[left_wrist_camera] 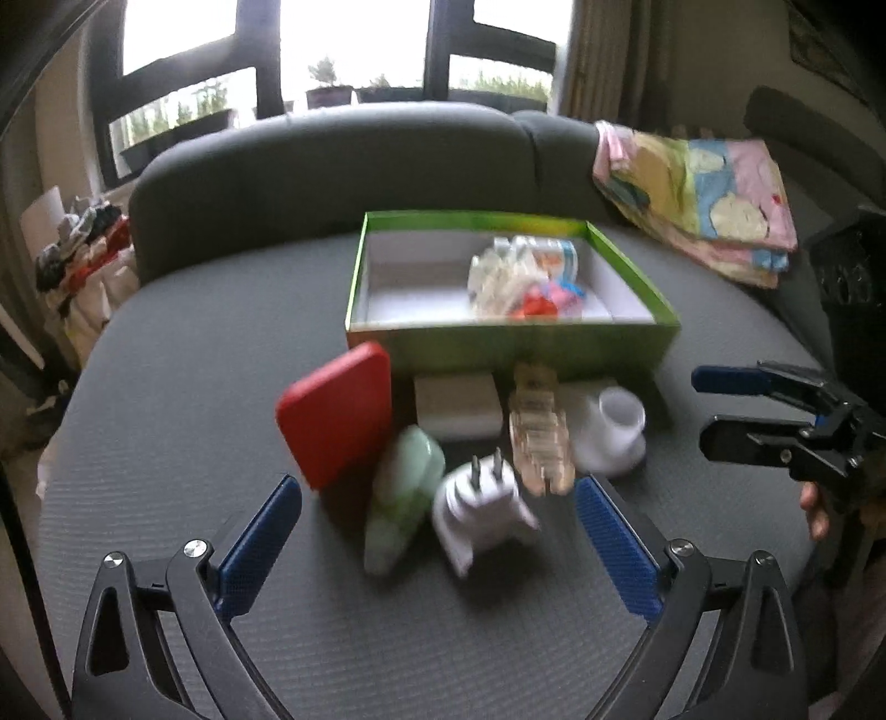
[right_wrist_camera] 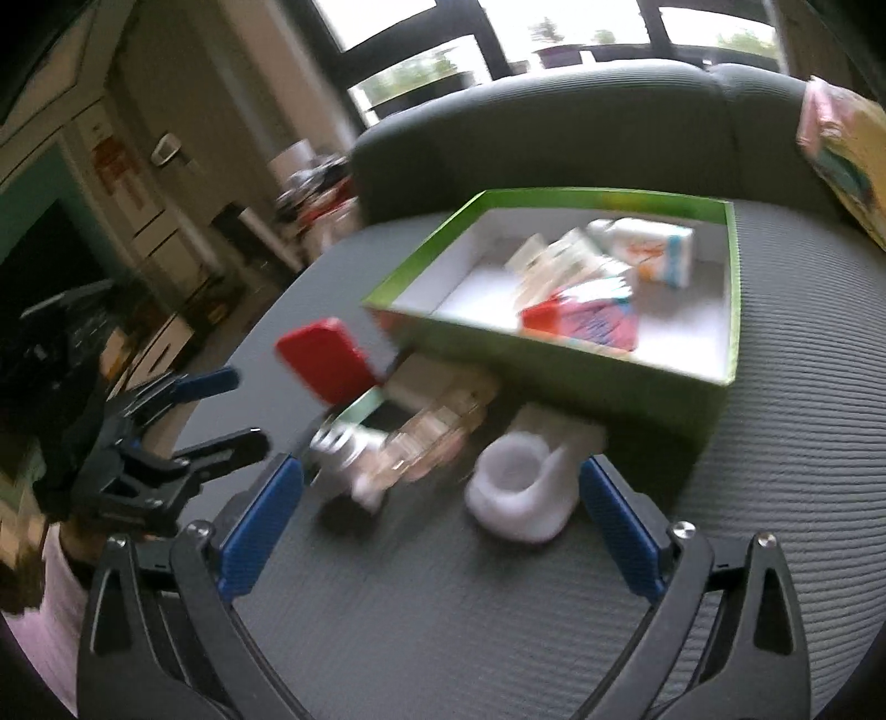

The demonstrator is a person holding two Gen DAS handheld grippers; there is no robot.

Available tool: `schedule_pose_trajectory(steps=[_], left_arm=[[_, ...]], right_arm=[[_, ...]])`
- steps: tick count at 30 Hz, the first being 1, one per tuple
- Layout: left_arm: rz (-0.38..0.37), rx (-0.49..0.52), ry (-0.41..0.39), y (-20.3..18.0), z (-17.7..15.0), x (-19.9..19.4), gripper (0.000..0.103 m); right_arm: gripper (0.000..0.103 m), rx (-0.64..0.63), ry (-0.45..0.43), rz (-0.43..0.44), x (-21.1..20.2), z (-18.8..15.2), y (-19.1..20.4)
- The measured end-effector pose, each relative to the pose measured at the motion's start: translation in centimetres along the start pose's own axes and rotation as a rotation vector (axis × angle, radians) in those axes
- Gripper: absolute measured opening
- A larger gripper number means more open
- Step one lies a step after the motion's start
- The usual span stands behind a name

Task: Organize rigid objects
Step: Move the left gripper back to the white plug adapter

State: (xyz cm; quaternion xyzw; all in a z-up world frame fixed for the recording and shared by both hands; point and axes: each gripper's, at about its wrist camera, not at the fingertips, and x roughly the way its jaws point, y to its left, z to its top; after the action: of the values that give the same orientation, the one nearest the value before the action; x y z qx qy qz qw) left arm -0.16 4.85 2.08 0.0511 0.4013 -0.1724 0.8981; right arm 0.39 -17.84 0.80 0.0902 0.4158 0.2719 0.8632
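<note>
One green box (left_wrist_camera: 498, 346) — six loose items, two tongs — one folded cloth (left_wrist_camera: 703, 205).

Grey sofa seat (left_wrist_camera: 194, 387) under green box (left_wrist_camera: 498, 346)

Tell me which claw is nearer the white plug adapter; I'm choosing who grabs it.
Left. The left claw is open right around the white plug adapter, which sits between its fingers. The right claw is open farther right, facing the white cup-shaped piece.

I saw daylight from the blown-out windows (left_wrist_camera: 354, 44) at the top of both frames. Motion blur smeared the box (right_wrist_camera: 559, 354) and the plug (left_wrist_camera: 482, 504). Fisheye bending curved the edges, and the corners went black.
</note>
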Motion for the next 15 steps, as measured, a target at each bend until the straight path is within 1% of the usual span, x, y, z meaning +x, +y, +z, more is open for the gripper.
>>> schedule_pose_trajectory(steps=[3, 5, 7, 10, 11, 15], left_arm=[[0.014, 0.056, 0.005, -0.6, -1.2, -0.2, 0.099], [0.002, 0.070, 0.010, -0.7, -1.8, -0.3, 0.099], [-0.047, 0.064, 0.039, -0.5, -2.7, 0.1, 0.099], [-0.076, 0.047, 0.078, -0.1, -3.8, 0.7, 0.099], [-0.082, 0.042, 0.083, 0.0, -3.9, 0.7, 0.099], [-0.160, -0.006, 0.086, 0.5, -4.2, 0.5, 0.099]], right_arm=[[0.099, -0.079, 0.023, 0.017, 0.3, -1.3, 1.5], [0.097, -0.145, 0.046, 0.015, 0.6, -2.2, 2.4], [0.095, -0.180, 0.066, 0.022, 0.9, -2.7, 2.9], [0.094, -0.204, 0.091, 0.046, 1.6, -3.1, 3.4], [0.092, -0.212, 0.102, 0.052, 1.9, -3.2, 3.6], [0.088, -0.233, 0.139, 0.057, 3.2, -3.6, 4.1]])
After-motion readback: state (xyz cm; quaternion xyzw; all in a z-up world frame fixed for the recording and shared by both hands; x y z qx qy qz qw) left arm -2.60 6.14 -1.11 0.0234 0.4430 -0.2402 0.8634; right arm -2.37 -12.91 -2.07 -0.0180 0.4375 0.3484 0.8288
